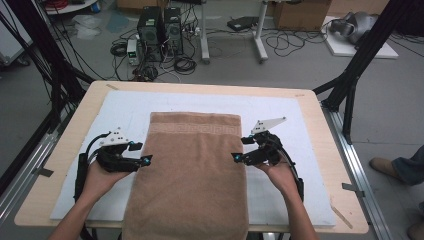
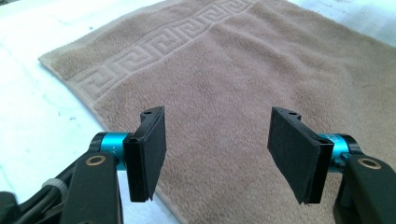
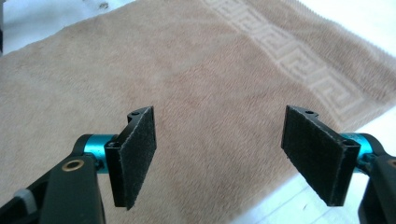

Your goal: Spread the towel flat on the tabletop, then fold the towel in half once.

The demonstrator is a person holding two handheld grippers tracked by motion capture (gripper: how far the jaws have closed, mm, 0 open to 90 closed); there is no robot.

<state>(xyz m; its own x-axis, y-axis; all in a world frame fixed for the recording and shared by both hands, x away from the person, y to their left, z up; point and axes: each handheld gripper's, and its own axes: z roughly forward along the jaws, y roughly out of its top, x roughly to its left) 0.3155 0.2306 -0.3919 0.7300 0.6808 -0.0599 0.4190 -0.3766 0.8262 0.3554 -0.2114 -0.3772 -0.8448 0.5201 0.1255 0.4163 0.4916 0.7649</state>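
The brown towel (image 1: 192, 175) lies flat in the middle of the white mat (image 1: 280, 107), and its near end hangs over the table (image 1: 75, 120) edge. The left gripper (image 1: 140, 152) is by the towel's left edge, the right gripper (image 1: 242, 149) by its right edge. Both stand wide open and hold nothing. To fold well, I think each should pinch its edge at matching spots and lift together.

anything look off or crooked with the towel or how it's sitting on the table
Only one thing stands out: the brown towel hangs over the table's near edge instead of lying fully on the white mat. Otherwise it lies flat and fairly straight, with no spills or damage. Both grippers are open beside it.
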